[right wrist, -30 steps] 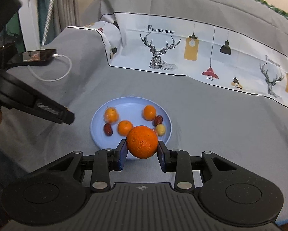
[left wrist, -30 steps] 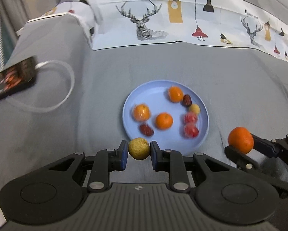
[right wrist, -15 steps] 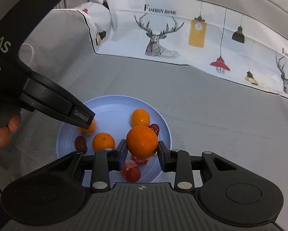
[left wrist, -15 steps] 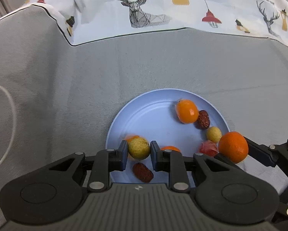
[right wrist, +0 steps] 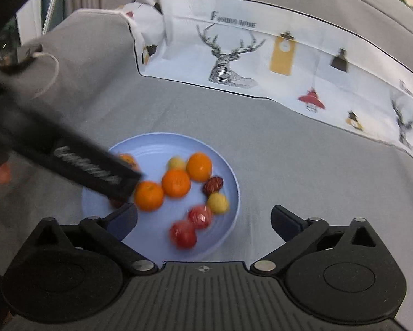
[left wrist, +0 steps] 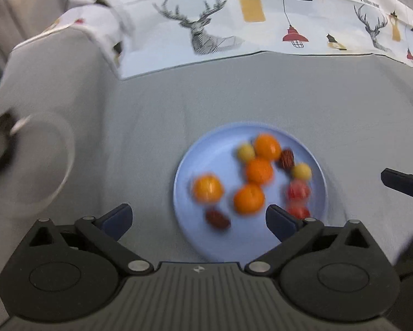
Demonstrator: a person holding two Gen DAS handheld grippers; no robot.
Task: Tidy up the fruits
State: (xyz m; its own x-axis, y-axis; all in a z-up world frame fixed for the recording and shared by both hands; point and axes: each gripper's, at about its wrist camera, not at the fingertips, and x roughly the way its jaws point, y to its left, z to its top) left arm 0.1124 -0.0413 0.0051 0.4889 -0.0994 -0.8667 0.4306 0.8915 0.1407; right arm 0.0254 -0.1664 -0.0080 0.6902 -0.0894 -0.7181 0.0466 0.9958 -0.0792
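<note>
Your left gripper (left wrist: 198, 219) has its jaws opening, spread wide with nothing gripped between them; the near edge of the plate (left wrist: 198, 162) lies below the gap, its right half running past the right jaw. Your right gripper (right wrist: 203, 218) is likewise opening, jaws wide and holding nothing, with the plate (right wrist: 156, 143) sitting ahead of and under the left jaw. All the fruit rests on that blue plate, which lies on a grey cloth (left wrist: 261, 88). From the left wrist view, four oranges show: one (left wrist: 208, 188) ahead of the gap, one (left wrist: 248, 198) just ahead of the right jaw, and two more (left wrist: 259, 170) (left wrist: 267, 146) farther out, touching each other. A small yellow fruit (left wrist: 245, 152) sits beside the far orange, another (left wrist: 301, 171) farther right. A dark date (left wrist: 217, 218) lies nearest, between the jaws, and a second (left wrist: 287, 158) sits beyond the right jaw. Two red fruits (left wrist: 298, 191) (left wrist: 299, 211) lie just past the right jaw's tip. Everything on the plate is blurred. In the right wrist view your left gripper's body crosses over the plate's left side, hiding part of one orange (right wrist: 127, 160).
</note>
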